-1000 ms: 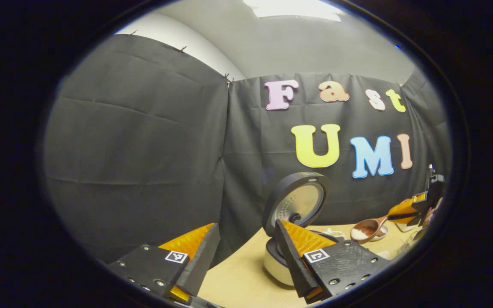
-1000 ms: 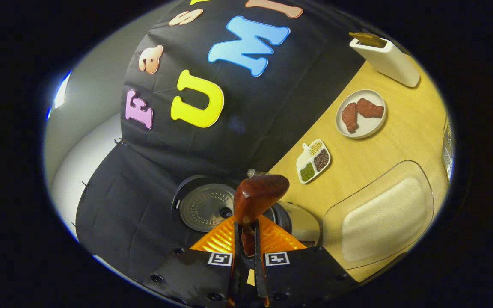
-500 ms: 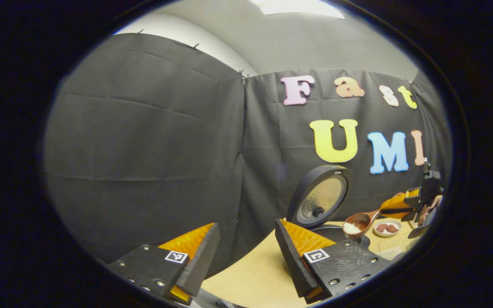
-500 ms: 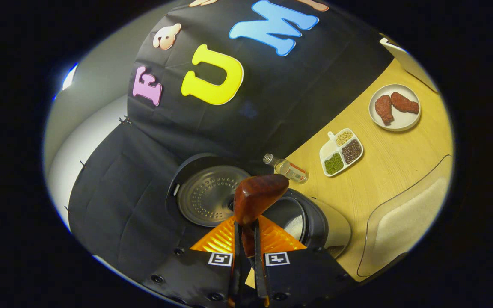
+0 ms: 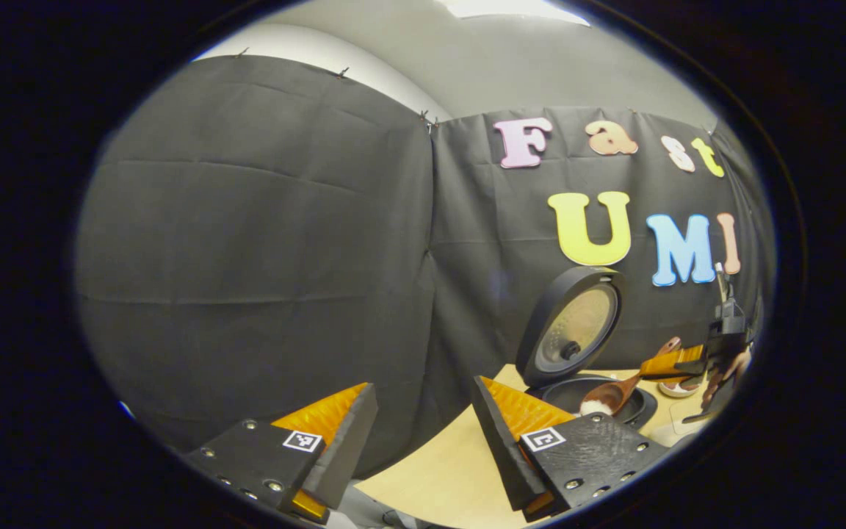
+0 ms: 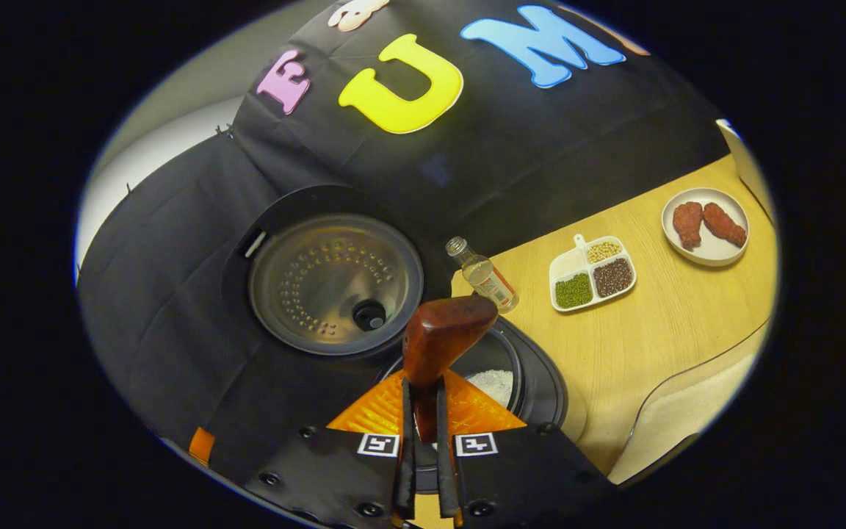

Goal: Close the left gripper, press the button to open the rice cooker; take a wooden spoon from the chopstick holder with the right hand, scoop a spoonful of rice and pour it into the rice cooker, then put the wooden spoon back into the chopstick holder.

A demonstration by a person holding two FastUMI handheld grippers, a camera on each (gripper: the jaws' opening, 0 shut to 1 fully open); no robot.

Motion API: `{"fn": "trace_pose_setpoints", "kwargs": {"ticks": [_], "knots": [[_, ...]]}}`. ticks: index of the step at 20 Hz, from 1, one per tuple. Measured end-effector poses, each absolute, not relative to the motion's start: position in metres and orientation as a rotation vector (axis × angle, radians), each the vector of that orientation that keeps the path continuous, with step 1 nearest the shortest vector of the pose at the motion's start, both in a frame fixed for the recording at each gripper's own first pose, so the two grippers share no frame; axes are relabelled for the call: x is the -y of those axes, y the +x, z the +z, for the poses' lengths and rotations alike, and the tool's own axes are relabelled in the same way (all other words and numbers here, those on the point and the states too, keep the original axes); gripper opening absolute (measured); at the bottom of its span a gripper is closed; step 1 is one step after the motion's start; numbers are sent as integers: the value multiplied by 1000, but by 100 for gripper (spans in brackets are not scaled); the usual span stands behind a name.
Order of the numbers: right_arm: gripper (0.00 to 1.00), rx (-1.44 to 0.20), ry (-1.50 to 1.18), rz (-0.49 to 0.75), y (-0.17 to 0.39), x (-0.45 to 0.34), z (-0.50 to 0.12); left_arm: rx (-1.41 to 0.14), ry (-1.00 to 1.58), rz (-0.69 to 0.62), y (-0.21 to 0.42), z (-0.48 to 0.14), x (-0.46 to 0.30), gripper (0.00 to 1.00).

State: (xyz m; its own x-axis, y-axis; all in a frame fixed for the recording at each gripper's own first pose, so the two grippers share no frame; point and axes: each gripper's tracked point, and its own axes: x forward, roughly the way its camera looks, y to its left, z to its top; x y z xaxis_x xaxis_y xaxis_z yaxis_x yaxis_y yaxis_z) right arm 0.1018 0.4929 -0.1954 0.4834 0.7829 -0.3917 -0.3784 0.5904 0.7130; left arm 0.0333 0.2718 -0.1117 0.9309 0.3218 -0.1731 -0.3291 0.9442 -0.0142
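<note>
The rice cooker (image 5: 590, 397) stands open, its lid (image 5: 577, 327) tipped up against the booth wall. My left gripper (image 5: 423, 388) is open and empty, held well to the left of the cooker. My right gripper (image 6: 423, 393) is shut on the handle of the wooden spoon (image 6: 443, 338). In the left gripper view the spoon's bowl (image 5: 605, 400) carries white rice and dips over the pot's rim, with the right gripper (image 5: 676, 362) behind it. White rice (image 6: 495, 382) lies in the inner pot below the spoon, beside the raised lid (image 6: 335, 283).
A small bottle (image 6: 485, 275) stands on the wooden table (image 6: 651, 330) just behind the cooker. Farther right are a divided dish of beans (image 6: 592, 273) and a plate with two brown pieces (image 6: 706, 224). A clear tub of rice (image 6: 695, 411) sits at the near right.
My right gripper has carried the spoon from beside the rice tub to over the open pot and dipped its bowl. The cooker has drifted rightward in the left gripper view.
</note>
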Motion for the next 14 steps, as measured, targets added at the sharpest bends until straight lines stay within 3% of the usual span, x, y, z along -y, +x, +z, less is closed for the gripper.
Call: {"fn": "trace_pose_setpoints", "kwargs": {"ticks": [7, 14], "knots": [[13, -671, 358, 792, 111, -502, -202, -179, -28, 333, 35, -113, -270, 82], [14, -445, 65, 841, 111, -504, -179, -193, -26, 313, 45, -118, -263, 82]]}}
